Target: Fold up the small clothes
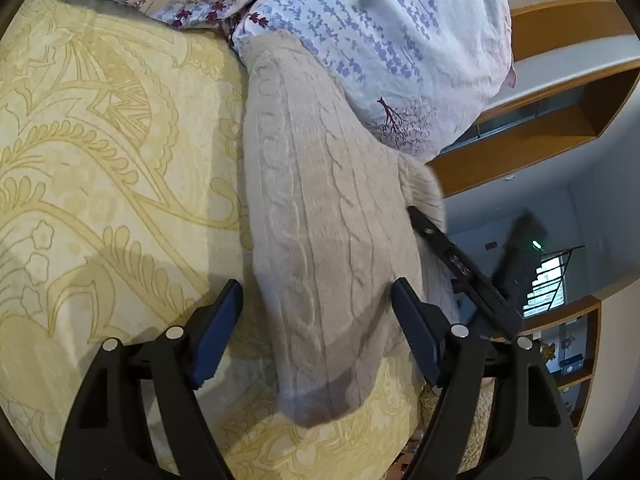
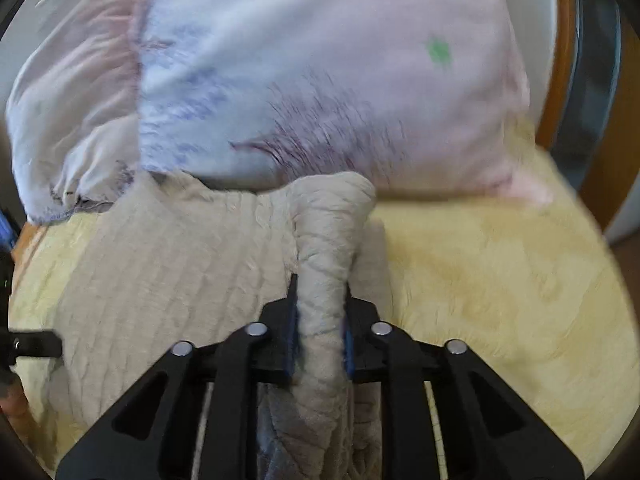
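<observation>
A beige cable-knit sweater is spread on the yellow patterned bedspread, directly ahead of both tongs and against a floral pillow beyond them. The left gripper is held wide apart, straddling the knit without a grip on it. The right gripper is clenched on a bunched ridge of the sweater. If that ridge is dragged while the far edge is caught under the pillow, the fold may be skewed or the knit pulled free.
</observation>
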The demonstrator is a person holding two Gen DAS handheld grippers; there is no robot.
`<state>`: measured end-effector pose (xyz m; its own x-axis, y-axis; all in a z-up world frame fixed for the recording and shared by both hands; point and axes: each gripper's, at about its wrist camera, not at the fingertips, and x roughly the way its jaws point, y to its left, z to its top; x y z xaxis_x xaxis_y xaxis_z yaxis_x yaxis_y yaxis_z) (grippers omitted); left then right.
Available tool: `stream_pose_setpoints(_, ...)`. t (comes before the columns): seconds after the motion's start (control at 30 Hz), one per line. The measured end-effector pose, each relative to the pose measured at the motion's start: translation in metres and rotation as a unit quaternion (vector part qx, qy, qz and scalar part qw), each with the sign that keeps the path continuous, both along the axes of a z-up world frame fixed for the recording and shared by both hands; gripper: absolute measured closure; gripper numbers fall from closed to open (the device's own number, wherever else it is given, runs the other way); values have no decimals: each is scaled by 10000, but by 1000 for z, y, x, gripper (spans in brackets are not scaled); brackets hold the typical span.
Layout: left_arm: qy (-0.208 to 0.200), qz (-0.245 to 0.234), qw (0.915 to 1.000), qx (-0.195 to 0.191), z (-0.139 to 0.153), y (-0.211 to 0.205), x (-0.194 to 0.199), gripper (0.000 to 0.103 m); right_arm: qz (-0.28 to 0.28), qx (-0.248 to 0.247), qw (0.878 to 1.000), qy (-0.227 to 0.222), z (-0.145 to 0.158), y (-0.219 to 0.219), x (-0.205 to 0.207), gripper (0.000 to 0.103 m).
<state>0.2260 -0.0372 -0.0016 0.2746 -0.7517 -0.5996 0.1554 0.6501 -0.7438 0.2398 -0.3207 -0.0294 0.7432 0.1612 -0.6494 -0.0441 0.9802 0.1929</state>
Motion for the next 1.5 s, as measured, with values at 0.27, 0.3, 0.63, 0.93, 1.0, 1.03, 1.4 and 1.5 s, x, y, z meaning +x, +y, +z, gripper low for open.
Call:
stream_pose_setpoints(0.27, 45, -87, 9997, -203, -1, 8, -16, 31, 46, 1681, 9857, -79, 13, -60, -55, 41)
stream_pose_setpoints(0.3, 56, -99, 9997, -196, -1, 8, -18, 32, 105, 1829, 9831, -45, 10, -63, -60, 41)
stream_pose_setpoints(0.63, 228, -222, 9994, -135, -9, 4, -29, 69, 453, 1866, 9808, 338, -20, -43, -82, 89)
stream_pose_setpoints(0.93, 91, -284, 9994, -154, -12, 7, -45, 83, 83, 1672, 9852, 361, -29, -51, -87, 91)
stream_pose_setpoints(1.0, 201, -297, 9993, -123, -15, 8, -43, 79, 118, 1856, 9814, 479, -39, -53, -84, 91)
stream_pose_setpoints(1.03, 293, -335, 9988, -208, -15, 11, -42, 75, 113, 1896, 9804, 518, -38, -55, -83, 89)
stream_pose_setpoints(1.4, 238, 593, 9966, -516, 15, 45, 31, 35, -39, 2486, 9672, 517, -6, -72, -7, 47)
stream_pose_setpoints(1.5, 280, 706, 9964, -381, 14, 35, 61, 35, -75, 2784, 9575, 753, -16, -76, 19, 47)
